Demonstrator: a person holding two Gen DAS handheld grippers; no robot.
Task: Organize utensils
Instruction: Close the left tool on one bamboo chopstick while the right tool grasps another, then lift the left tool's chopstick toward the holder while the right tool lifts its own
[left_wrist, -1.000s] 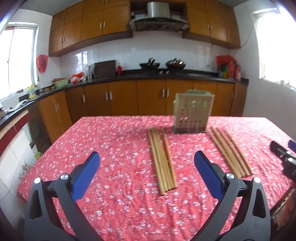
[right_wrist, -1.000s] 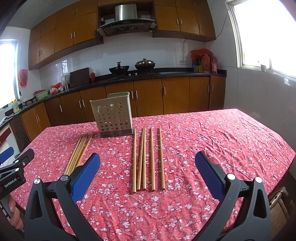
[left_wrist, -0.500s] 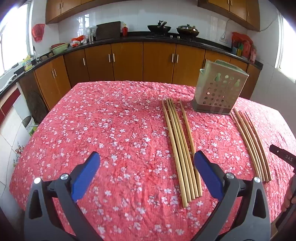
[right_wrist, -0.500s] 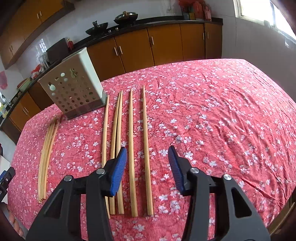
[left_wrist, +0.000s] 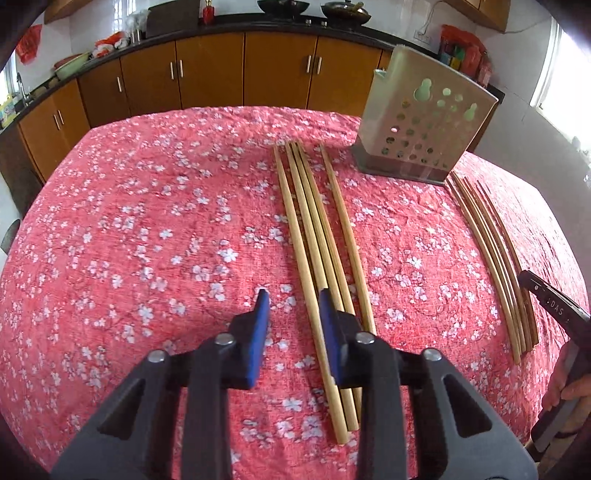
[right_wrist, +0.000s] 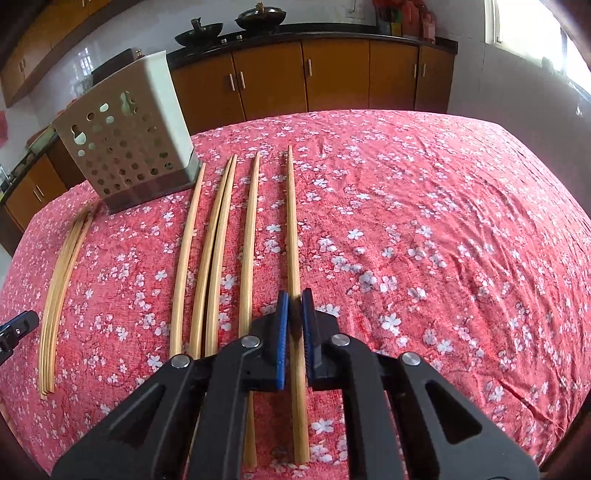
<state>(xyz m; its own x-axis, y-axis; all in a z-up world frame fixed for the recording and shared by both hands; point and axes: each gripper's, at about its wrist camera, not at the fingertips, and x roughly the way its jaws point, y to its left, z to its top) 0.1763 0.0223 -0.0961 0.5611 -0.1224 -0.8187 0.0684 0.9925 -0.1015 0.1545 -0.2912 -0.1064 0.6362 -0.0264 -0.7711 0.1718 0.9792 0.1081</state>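
In the left wrist view, lower centre, the left claw (left_wrist: 291, 299), jaws just narrowed, straddles the leftmost chopstick (left_wrist: 295, 236) without pressing. In the right wrist view, the right claw (right_wrist: 294, 300) clenches the rightmost chopstick (right_wrist: 293, 221); the perforated holder (right_wrist: 125, 144) stands upper left.

Both the left gripper (left_wrist: 291, 306) and right gripper (right_wrist: 295, 306) have black triangular plastic arms, silver pivot screws and blue ribbed jaws.
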